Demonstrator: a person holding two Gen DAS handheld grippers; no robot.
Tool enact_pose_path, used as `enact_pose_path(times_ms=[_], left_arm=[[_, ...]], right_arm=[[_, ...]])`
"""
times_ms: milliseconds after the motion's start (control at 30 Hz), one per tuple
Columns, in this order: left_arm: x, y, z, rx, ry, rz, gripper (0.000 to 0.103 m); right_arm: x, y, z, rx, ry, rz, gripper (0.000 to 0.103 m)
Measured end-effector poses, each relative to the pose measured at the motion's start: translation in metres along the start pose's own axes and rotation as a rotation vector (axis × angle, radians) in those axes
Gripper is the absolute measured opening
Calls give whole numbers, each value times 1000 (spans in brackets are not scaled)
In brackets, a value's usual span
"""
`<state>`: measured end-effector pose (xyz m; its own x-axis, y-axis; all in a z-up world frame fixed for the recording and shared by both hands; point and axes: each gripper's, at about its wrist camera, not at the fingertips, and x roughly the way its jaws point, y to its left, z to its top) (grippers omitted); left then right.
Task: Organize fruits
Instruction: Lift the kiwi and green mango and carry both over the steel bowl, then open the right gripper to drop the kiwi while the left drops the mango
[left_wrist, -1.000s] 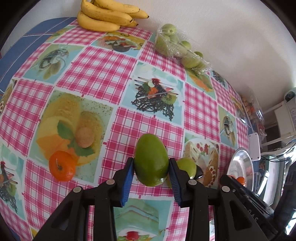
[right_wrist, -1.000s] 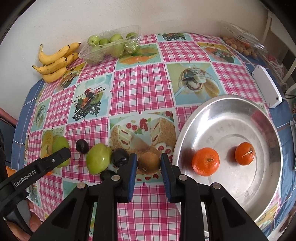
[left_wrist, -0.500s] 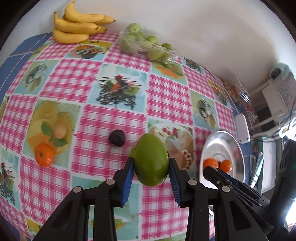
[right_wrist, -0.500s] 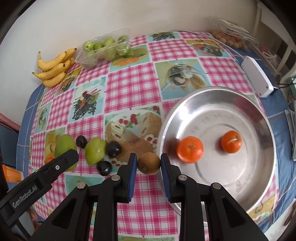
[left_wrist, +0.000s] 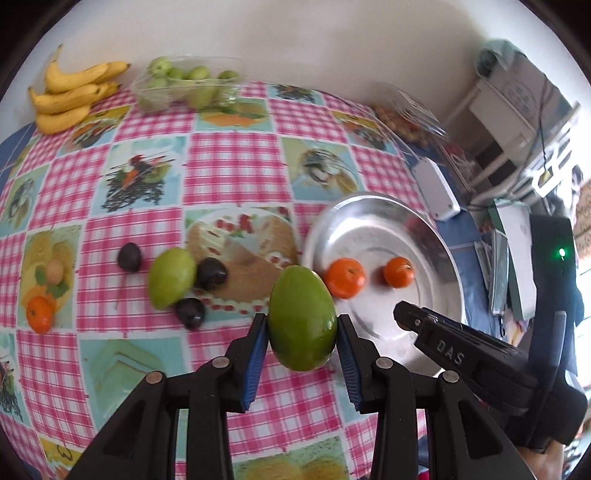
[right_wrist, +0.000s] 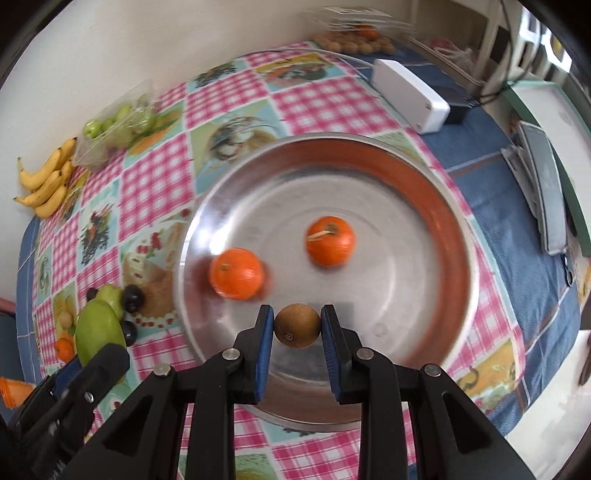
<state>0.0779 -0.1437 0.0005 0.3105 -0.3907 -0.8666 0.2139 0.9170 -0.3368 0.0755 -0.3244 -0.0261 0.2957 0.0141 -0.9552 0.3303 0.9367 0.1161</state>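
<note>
My left gripper (left_wrist: 301, 352) is shut on a green mango (left_wrist: 301, 317) and holds it above the tablecloth just left of the steel bowl (left_wrist: 436, 236). My right gripper (right_wrist: 297, 330) is shut on a brown kiwi (right_wrist: 297, 325) and holds it over the near part of the bowl (right_wrist: 436, 206). Two oranges (right_wrist: 236, 273) (right_wrist: 330, 240) lie in the bowl. On the cloth left of the bowl lie a green fruit (left_wrist: 170, 277), three dark plums (left_wrist: 129, 256) (left_wrist: 211, 272) (left_wrist: 190, 312) and an orange (left_wrist: 38, 319).
Bananas (left_wrist: 70, 98) and a clear box of green fruit (left_wrist: 184, 86) sit by the back wall. A box of small brown fruit (left_wrist: 402, 118) and a white device (right_wrist: 410, 96) lie beyond the bowl. The table's edge is to the right.
Both grippers have moved right toward the bowl with their fruit. The kiwi is now over the bowl's inside; the mango is near the bowl's left rim.
</note>
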Motion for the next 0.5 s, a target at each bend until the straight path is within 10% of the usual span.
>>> enact_pose_path(times_ms=[500], left_arm=[[46, -33, -9, 34, 56, -64, 40]], right_arm=[[15, -45, -7, 127, 71, -1, 27]])
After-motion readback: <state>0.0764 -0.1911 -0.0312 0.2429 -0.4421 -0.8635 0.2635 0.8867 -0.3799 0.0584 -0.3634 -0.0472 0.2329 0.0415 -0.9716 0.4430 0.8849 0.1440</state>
